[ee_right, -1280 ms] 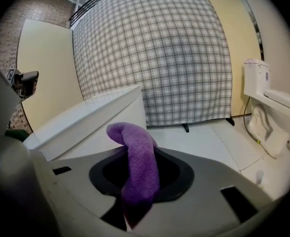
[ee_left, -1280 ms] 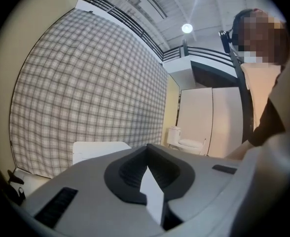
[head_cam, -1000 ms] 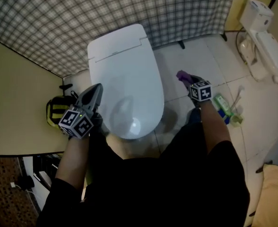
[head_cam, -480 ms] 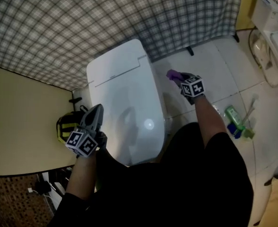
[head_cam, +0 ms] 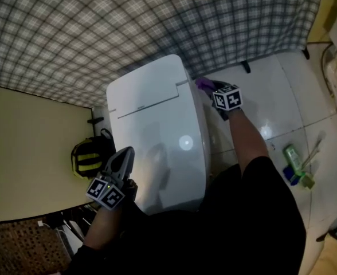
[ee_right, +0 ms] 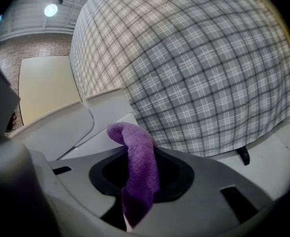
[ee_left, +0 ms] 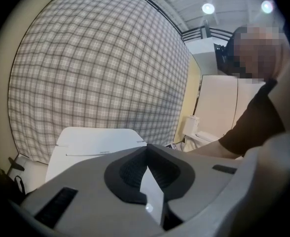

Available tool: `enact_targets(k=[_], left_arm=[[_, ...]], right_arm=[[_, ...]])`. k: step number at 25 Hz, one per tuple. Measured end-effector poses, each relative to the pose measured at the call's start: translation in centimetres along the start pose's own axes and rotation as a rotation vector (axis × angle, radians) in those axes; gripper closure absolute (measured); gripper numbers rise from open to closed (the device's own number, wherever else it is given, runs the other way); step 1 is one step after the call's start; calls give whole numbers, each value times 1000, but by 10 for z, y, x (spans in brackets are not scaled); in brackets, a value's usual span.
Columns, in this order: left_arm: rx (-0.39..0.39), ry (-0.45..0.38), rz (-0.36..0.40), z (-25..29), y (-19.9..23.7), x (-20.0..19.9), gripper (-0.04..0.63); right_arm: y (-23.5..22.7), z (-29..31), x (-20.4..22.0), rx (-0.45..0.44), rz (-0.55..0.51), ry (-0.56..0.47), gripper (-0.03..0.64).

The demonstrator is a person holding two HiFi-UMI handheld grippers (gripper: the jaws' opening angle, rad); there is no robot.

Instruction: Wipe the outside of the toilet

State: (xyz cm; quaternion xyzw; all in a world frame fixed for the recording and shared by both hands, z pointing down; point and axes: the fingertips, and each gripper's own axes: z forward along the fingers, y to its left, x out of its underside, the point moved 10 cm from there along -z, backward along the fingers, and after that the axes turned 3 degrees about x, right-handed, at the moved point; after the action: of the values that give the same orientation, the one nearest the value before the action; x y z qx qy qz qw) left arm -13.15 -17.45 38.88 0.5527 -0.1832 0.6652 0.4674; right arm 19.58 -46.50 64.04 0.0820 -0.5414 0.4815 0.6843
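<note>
A white toilet [head_cam: 154, 133] with its lid down stands against a plaid curtain; it also shows in the left gripper view [ee_left: 93, 142] and as a pale edge in the right gripper view [ee_right: 81, 127]. My right gripper [head_cam: 210, 88] is shut on a purple cloth [ee_right: 137, 167] and sits at the toilet's rear right corner, the cloth [head_cam: 203, 83] close against the lid hinge area. My left gripper [head_cam: 122, 156] hovers at the toilet's front left edge, jaws closed together with nothing held [ee_left: 147, 174].
A yellow and black bag [head_cam: 88, 156] lies left of the toilet by a beige partition [head_cam: 25, 148]. A green bottle [head_cam: 294, 159] and a brush [head_cam: 314, 148] lie on the white tiled floor at right. The plaid curtain [head_cam: 128, 27] hangs behind.
The right gripper with the purple cloth has moved from the floor side up to the toilet's rear right corner. The left gripper has stayed by the toilet's left edge as the view shifted.
</note>
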Motion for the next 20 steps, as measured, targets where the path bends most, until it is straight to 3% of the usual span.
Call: enact_targets(k=[10, 13, 20], left_arm=[[25, 98, -77, 5, 9, 21, 591], [25, 115, -125, 8, 12, 28, 591], [2, 120, -143, 30, 37, 31, 591]], right_arm=[[-42, 68, 87, 83, 68, 207, 500], [-47, 85, 108, 76, 103, 256, 500], [-58, 117, 109, -1, 152, 294, 500]])
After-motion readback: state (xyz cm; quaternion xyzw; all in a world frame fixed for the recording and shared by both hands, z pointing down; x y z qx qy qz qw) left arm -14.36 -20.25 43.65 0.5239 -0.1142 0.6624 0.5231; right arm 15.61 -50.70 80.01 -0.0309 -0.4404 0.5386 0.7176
